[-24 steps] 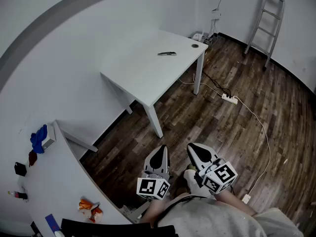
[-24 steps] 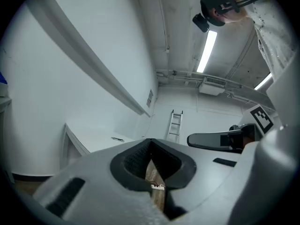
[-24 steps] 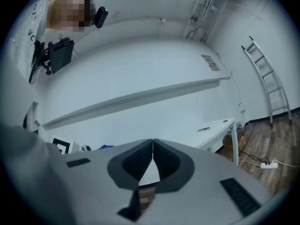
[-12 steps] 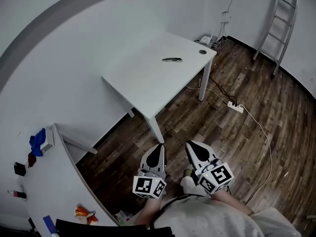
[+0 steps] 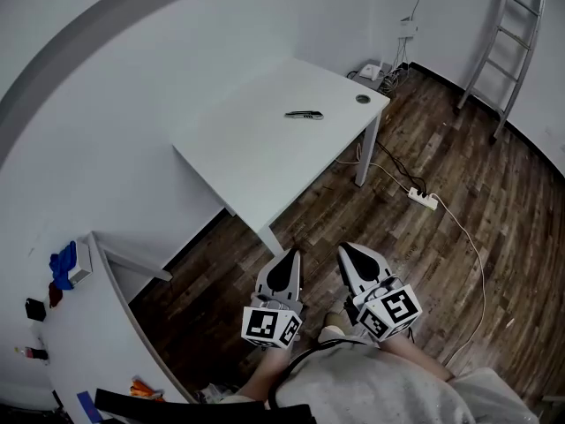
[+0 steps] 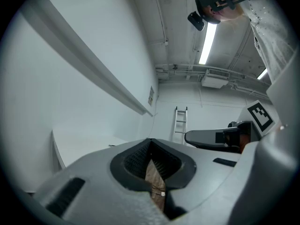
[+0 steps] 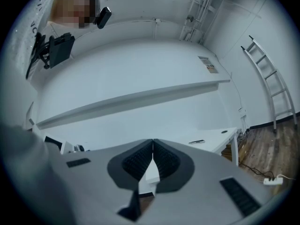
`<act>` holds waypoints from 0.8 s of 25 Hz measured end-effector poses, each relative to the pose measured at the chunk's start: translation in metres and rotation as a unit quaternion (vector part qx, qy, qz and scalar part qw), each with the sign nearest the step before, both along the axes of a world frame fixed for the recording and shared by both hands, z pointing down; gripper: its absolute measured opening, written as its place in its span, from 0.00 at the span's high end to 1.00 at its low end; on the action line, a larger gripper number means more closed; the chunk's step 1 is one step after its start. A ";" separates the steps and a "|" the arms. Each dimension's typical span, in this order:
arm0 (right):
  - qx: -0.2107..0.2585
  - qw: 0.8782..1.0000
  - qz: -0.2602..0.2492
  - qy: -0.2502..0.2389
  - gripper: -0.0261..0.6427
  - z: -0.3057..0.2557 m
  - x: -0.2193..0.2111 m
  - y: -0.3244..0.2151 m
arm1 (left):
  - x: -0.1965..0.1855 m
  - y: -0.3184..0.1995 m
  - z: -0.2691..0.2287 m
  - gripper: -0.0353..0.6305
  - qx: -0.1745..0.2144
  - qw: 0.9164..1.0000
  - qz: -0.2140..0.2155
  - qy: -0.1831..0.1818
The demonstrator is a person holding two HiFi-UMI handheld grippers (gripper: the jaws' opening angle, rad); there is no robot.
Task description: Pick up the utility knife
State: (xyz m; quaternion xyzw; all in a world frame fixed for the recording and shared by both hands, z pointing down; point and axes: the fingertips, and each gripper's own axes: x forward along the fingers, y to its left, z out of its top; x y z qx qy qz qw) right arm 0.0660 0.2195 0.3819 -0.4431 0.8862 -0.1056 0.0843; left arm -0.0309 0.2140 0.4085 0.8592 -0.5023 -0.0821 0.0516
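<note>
The utility knife is a small dark bar lying on the white table, towards its far right side; it also shows as a thin dark sliver in the right gripper view. Both grippers hang low over the wood floor, well short of the table. My left gripper is shut with nothing in it, its tips meeting in the left gripper view. My right gripper is shut and empty too, its jaws meeting at the tip.
A ladder leans on the far right wall. A power strip and cables lie on the floor right of the table. A second white surface with small items stands at the near left. A round grommet sits near the table's far corner.
The view has shifted slightly, so the table now sits a little closer and lower in the head view. Both grippers stay shut, side by side.
</note>
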 end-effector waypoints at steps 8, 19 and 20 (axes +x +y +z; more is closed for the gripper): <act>-0.003 1.000 -0.013 -0.016 0.95 0.002 0.014 -0.036 | 0.013 -0.033 -0.007 0.94 0.012 1.000 -0.017 -0.010; -0.008 0.999 -0.027 -0.017 0.95 0.006 0.014 -0.068 | 0.020 -0.060 -0.008 0.94 0.012 0.999 -0.015 -0.027; -0.010 0.999 -0.029 -0.016 0.95 0.008 0.012 -0.071 | 0.021 -0.063 -0.005 0.94 0.010 1.000 -0.014 -0.026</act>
